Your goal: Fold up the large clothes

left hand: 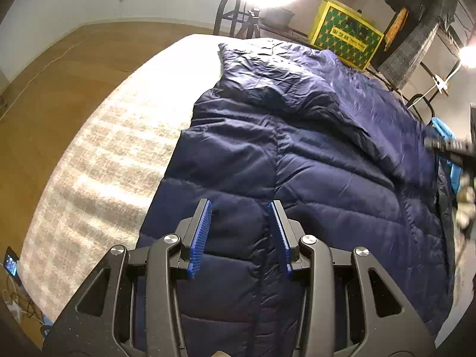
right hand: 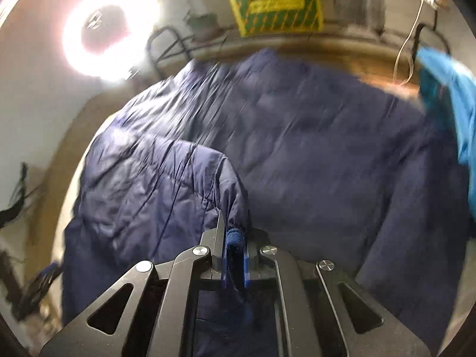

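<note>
A large navy puffer jacket [left hand: 297, 160] lies spread on a pale carpet [left hand: 104, 160]. My left gripper [left hand: 240, 208] is open and empty, hovering above the jacket's lower front beside its centre zip. In the right wrist view my right gripper [right hand: 233, 232] is shut on the ribbed cuff [right hand: 233, 235] of a jacket sleeve [right hand: 166, 178], lifted above the rest of the jacket [right hand: 327, 154]. The view is motion-blurred. The right gripper also shows, blurred, at the right edge of the left wrist view [left hand: 452, 147].
A bright blue garment [right hand: 452, 113] lies at the jacket's right side. A yellow-green box [left hand: 345, 35], a ring light [right hand: 110, 38], a black metal stand [left hand: 235, 15] and hanging clothes stand beyond. Wooden floor [left hand: 59, 68] borders the carpet; a phone [left hand: 12, 263] and cables lie at its left edge.
</note>
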Demonstrator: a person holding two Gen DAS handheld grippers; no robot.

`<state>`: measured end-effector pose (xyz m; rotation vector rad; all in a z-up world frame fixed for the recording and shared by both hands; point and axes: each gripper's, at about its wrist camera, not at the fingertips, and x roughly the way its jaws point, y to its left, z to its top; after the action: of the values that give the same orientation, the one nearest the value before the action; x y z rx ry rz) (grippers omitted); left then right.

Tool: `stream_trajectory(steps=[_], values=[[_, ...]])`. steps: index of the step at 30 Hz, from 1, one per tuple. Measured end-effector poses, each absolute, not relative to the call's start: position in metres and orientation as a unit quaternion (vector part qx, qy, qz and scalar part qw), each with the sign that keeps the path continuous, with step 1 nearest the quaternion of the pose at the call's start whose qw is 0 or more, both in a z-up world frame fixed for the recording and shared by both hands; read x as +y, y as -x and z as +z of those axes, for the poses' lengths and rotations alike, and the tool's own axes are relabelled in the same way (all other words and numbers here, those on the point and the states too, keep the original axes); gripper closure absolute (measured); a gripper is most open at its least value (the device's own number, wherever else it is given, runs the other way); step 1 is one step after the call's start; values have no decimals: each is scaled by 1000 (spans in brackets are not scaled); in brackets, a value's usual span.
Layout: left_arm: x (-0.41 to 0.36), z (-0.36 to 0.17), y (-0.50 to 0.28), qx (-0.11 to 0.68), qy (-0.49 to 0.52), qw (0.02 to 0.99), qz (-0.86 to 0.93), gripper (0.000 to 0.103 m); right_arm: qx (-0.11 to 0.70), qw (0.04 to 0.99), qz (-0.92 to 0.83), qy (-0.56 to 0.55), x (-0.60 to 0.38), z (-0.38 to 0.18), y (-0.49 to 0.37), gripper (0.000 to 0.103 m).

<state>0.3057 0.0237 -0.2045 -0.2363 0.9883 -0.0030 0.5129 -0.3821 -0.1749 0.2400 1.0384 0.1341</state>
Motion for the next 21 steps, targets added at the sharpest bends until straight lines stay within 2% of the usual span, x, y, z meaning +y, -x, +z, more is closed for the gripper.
stream_trajectory(steps=[4,14,17,21], values=[[28,-209,-301,479,114,870,6,62,478,870,37,-113,-398,-181,-543,97],[22,-192,-279,466,123,876,3,62,500,865,-8,-36,-387,-220,-569,97],[18,-175,-267,452,114,885,-1,62,508,860,5,-49,-391,-210,-568,92],[11,-148,-247,423,101,900,-7,62,477,873,35,-94,-409,-170,-538,77]])
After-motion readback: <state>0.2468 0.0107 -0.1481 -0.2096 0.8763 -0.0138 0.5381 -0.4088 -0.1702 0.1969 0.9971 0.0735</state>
